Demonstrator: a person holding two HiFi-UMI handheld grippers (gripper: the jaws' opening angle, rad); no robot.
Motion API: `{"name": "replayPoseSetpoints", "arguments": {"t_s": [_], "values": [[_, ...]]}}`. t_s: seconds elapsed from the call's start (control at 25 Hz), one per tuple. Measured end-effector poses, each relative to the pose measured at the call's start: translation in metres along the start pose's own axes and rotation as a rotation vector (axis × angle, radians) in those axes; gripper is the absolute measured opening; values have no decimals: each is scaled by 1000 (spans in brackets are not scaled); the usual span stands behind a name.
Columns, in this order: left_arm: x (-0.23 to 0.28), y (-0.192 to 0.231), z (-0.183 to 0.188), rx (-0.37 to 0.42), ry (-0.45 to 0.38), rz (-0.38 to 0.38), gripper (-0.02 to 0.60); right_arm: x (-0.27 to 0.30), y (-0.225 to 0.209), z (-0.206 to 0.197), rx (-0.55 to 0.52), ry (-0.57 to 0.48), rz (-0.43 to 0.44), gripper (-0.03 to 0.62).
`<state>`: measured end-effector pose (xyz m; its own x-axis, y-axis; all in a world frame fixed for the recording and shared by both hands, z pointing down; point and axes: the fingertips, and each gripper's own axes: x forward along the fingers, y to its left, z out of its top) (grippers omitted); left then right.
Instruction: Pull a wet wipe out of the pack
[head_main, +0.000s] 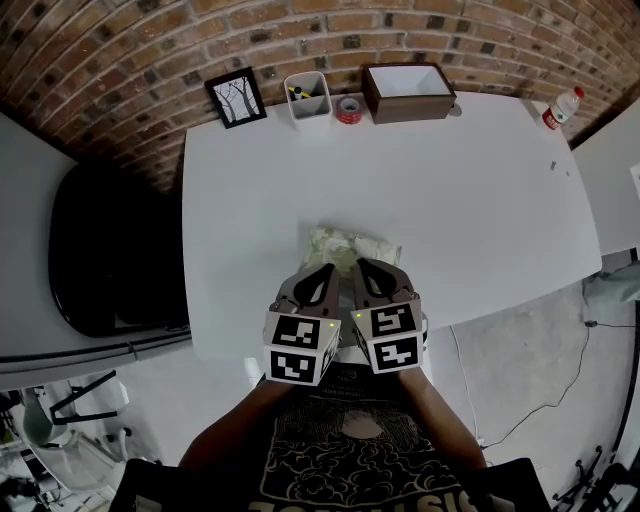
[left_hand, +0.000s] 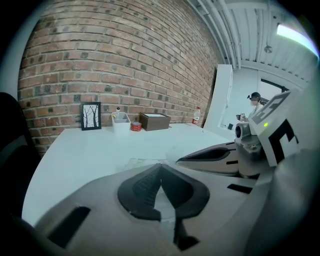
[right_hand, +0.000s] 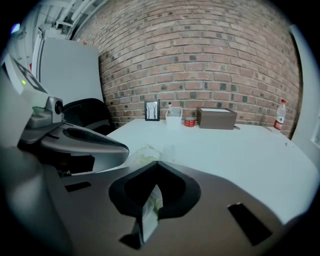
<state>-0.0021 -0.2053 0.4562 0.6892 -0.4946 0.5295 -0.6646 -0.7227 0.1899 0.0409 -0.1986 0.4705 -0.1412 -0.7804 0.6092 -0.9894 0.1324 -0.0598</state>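
Note:
The wet wipe pack (head_main: 352, 246), pale green and white, lies flat on the white table (head_main: 470, 190) close to its near edge. Both grippers hover over the pack's near side, side by side. My left gripper (head_main: 331, 269) is shut, its tips meeting with nothing seen between them. My right gripper (head_main: 359, 264) is also shut and looks empty. In the left gripper view the pack (left_hand: 144, 162) shows just past the closed tips (left_hand: 160, 166). In the right gripper view the pack (right_hand: 144, 153) lies ahead of and below the closed gripper (right_hand: 158, 164).
Along the back edge by the brick wall stand a framed tree picture (head_main: 237, 97), a white pen holder (head_main: 308, 95), a red tape roll (head_main: 348, 109) and a brown box (head_main: 408, 91). A bottle (head_main: 563, 107) is at the far right corner. A black chair (head_main: 100, 250) stands left.

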Motion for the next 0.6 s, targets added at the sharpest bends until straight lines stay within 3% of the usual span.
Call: {"name": "replayPoseSetpoints", "arguments": {"t_s": [0.6], "values": [[-13,-4,5,-14,-30,50,12,-13,0,11,21,-49,42,14]]}}
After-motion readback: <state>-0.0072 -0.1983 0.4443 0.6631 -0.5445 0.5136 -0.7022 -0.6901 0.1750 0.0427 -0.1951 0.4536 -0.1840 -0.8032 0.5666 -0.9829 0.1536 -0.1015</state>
